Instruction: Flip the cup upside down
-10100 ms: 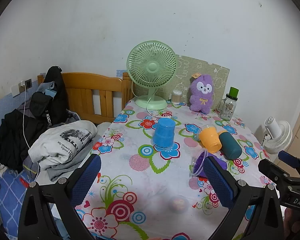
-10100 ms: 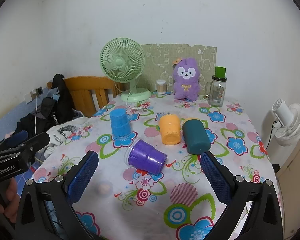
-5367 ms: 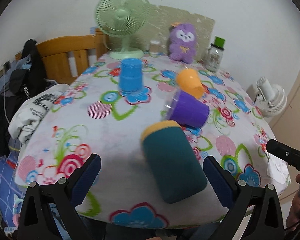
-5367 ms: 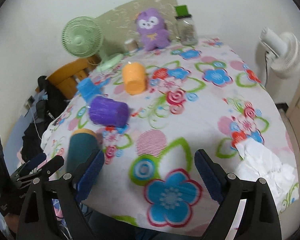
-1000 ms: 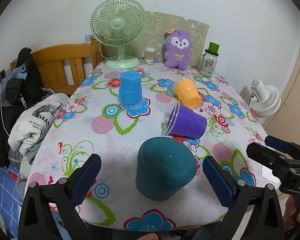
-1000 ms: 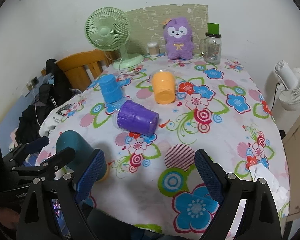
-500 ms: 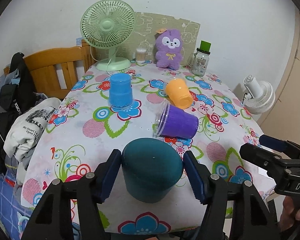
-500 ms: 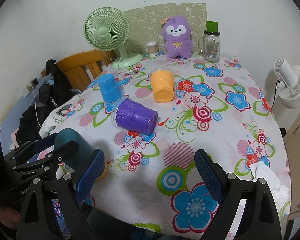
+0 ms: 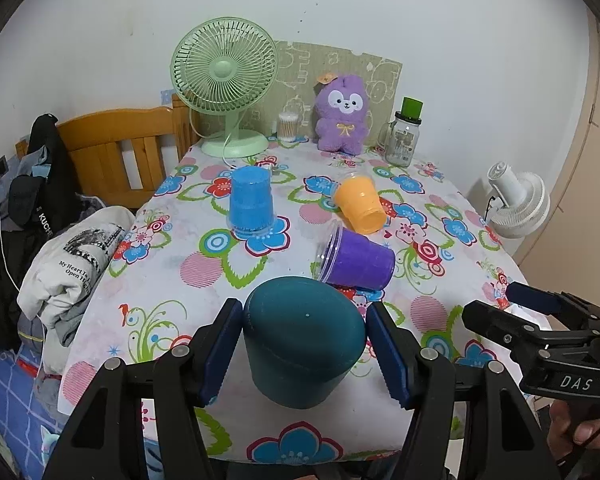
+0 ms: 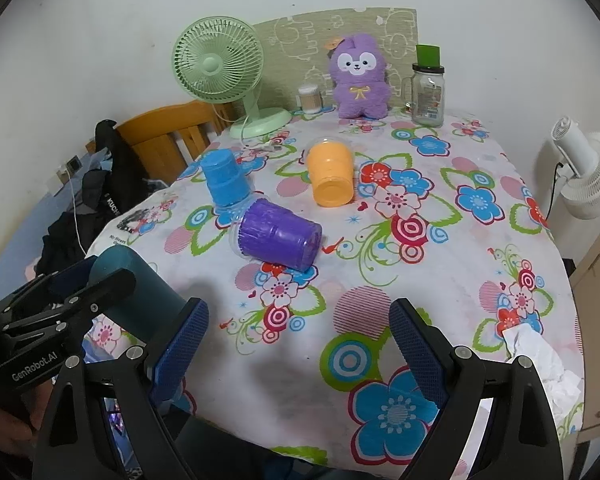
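A dark teal cup (image 9: 302, 338) stands base-up near the table's front edge, seen also in the right wrist view (image 10: 138, 292). My left gripper (image 9: 304, 354) is shut on it, blue pads against both sides. A purple cup (image 9: 356, 258) lies on its side just behind, an orange cup (image 9: 360, 202) lies tilted farther back, and a blue cup (image 9: 251, 202) stands upside down at the left. My right gripper (image 10: 298, 354) is open and empty over the front of the table, right of the teal cup.
A green fan (image 9: 225, 80), a purple plush (image 9: 342, 114), a cotton-swab jar (image 9: 287, 126) and a glass jar (image 9: 402, 136) line the back of the flowered table (image 10: 420, 280). Crumpled tissue (image 10: 540, 364) lies at the front right. Clothes (image 9: 72, 256) and a wooden bedframe (image 9: 116, 148) are left.
My left gripper has closed its pads onto the teal cup, which a second ago stood between wide-open jaws. The right gripper has stayed open and drifted slightly.
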{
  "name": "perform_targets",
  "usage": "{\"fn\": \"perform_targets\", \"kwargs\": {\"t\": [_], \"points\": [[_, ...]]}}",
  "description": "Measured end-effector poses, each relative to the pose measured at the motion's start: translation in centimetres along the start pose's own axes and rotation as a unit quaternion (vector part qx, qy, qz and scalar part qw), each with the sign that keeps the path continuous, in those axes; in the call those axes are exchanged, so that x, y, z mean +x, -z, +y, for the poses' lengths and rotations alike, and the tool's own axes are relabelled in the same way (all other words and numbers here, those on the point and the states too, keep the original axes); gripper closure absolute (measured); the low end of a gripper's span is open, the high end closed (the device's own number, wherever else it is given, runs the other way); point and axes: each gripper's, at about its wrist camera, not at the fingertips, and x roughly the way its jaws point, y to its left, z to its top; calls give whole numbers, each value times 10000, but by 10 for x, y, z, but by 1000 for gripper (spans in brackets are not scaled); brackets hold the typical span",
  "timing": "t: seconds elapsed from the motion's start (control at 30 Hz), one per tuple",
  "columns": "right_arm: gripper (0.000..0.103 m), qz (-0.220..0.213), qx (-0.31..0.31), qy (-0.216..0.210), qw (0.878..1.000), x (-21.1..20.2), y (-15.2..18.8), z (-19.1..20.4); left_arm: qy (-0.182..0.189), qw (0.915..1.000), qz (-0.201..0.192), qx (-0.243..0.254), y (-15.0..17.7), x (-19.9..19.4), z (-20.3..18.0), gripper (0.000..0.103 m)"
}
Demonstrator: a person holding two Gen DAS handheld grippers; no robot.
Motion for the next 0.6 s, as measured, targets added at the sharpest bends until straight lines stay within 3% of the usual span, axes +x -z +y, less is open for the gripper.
{"fn": "perform_targets", "kwargs": {"t": [0.6], "points": [[10,58,11,-19,10000,2,0,-3,-68,9999,91,10,3,4,-1,27]]}}
